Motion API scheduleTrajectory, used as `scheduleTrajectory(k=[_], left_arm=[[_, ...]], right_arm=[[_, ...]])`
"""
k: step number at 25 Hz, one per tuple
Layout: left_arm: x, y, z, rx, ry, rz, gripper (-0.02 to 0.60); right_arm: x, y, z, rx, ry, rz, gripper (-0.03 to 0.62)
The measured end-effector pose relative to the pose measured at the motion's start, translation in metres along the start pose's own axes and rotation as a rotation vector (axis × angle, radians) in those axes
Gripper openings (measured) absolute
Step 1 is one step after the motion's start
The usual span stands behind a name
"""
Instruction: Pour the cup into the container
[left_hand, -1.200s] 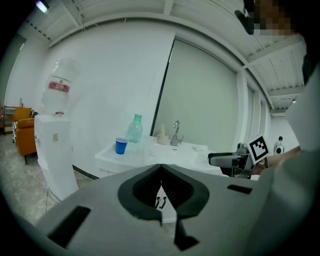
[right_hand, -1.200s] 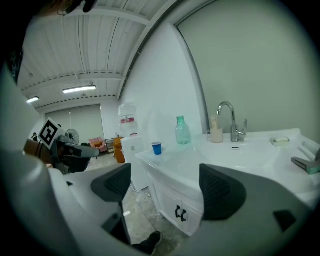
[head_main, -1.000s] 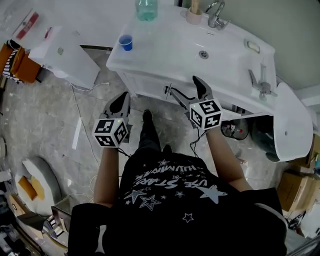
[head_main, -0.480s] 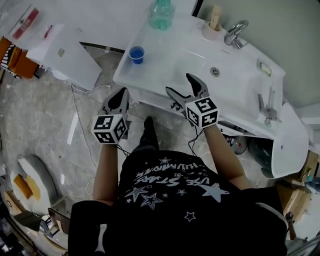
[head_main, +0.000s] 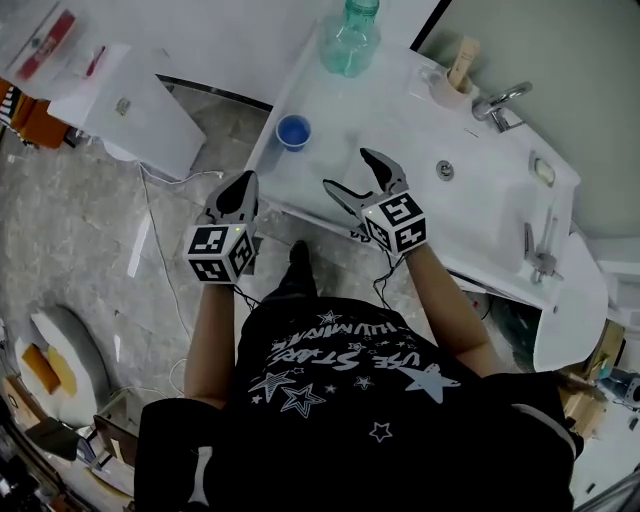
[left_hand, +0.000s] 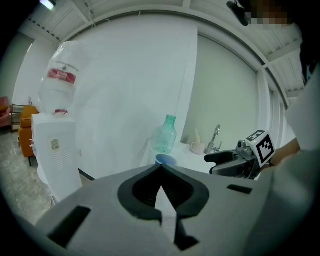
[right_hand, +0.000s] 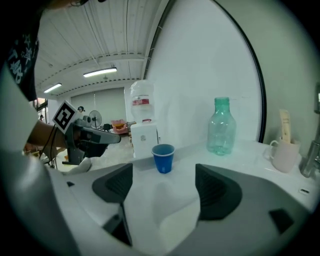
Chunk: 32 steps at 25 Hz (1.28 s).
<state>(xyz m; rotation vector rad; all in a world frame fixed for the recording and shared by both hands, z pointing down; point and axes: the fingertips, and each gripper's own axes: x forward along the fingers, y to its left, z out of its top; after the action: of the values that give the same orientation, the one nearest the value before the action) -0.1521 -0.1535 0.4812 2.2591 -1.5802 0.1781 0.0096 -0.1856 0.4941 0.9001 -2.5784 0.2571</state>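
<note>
A small blue cup (head_main: 293, 131) stands near the left end of the white sink counter (head_main: 400, 120). Behind it, at the counter's back edge, is a clear green plastic bottle (head_main: 350, 40). My right gripper (head_main: 347, 170) is open and empty over the counter's front edge, right of the cup. In the right gripper view the cup (right_hand: 163, 158) stands beyond the spread jaws, with the bottle (right_hand: 221, 126) farther right. My left gripper (head_main: 245, 182) is shut on nothing, off the counter's left front corner. From it the cup (left_hand: 165, 160) peeks just over the closed tips.
A white water dispenser (head_main: 130, 105) stands left of the counter. A mug with a tube in it (head_main: 447, 82), a faucet (head_main: 497, 103) and the basin drain (head_main: 445, 170) lie toward the right. Cables run over the marble floor (head_main: 90, 250).
Both grippers have come closer to the counter. The right one now reaches over its front edge toward the cup. Jaw states are unchanged.
</note>
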Motion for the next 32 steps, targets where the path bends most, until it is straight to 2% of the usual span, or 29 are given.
scheduleTrajectory(k=[17, 32], left_arm=[[0.059, 0.056, 0.012, 0.001, 0.044, -0.026, 0.009], [0.078, 0.077, 0.014, -0.002, 0.065, -0.033, 0.009]], right_arm=[[0.109, -0.001, -0.012, -0.048, 0.134, 0.137, 0.389], [0.147, 0.009, -0.010, -0.076, 0.111, 0.160, 0.352]])
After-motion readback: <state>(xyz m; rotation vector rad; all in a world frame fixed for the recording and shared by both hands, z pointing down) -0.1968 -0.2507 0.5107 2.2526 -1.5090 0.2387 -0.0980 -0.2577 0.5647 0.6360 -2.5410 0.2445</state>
